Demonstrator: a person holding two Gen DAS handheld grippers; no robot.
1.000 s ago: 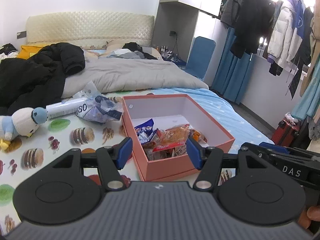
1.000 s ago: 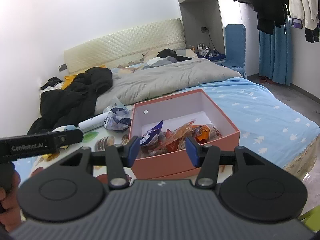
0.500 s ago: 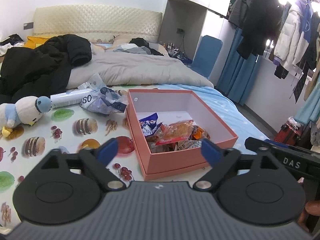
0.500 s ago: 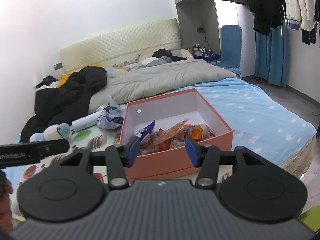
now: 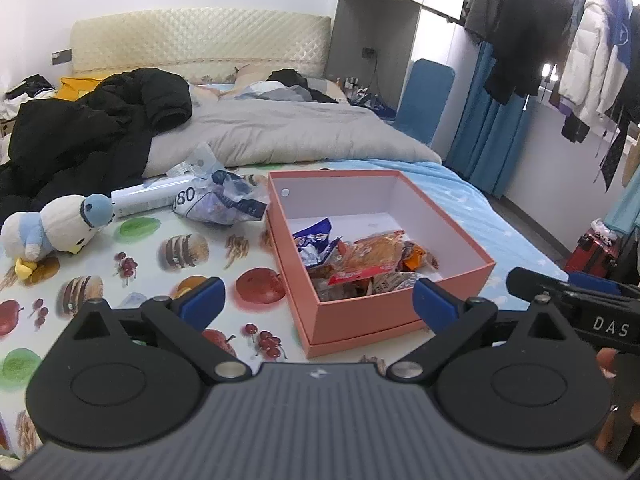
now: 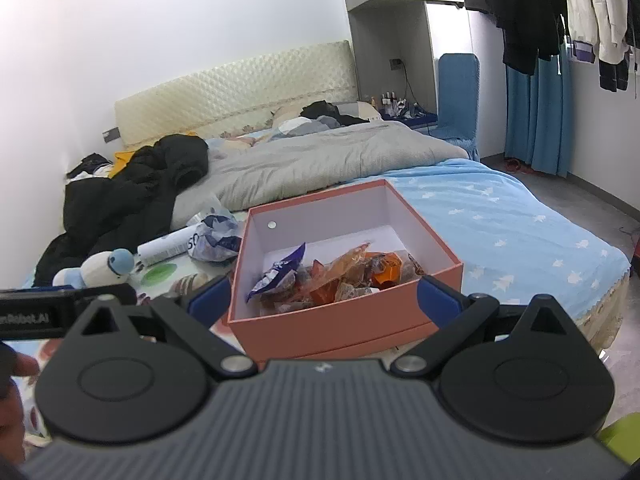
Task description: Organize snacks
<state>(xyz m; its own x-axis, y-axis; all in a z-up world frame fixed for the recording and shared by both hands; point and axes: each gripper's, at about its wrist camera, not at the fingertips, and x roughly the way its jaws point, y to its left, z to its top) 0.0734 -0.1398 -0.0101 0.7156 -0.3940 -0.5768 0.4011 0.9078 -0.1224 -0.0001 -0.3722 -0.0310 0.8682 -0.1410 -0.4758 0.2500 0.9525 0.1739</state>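
A salmon-pink open box (image 5: pixel 360 316) sits on the bed, with a heap of wrapped snacks (image 5: pixel 360 258) piled in its near half. The box (image 6: pixel 340 328) and snacks (image 6: pixel 332 280) also show in the right wrist view. My left gripper (image 5: pixel 316 300) hovers just short of the box's near left corner. Its jaws are opening wide, and nothing is held between the blue fingertips (image 5: pixel 202 298). My right gripper (image 6: pixel 323 297) faces the box's front wall, its jaws also opening and gripping nothing.
On a fruit-print mat (image 5: pixel 120 280) left of the box lie a plush penguin (image 5: pixel 56 228), a white tube (image 5: pixel 148 200) and a crumpled plastic bag (image 5: pixel 224 204). A black jacket (image 5: pixel 92 136) and grey duvet (image 5: pixel 288 132) lie behind. The bed edge drops off at right (image 6: pixel 600 280).
Both grippers' jaws spread from half-open to wide, the left first and the right after it. Both hands stayed roughly in place before the box.
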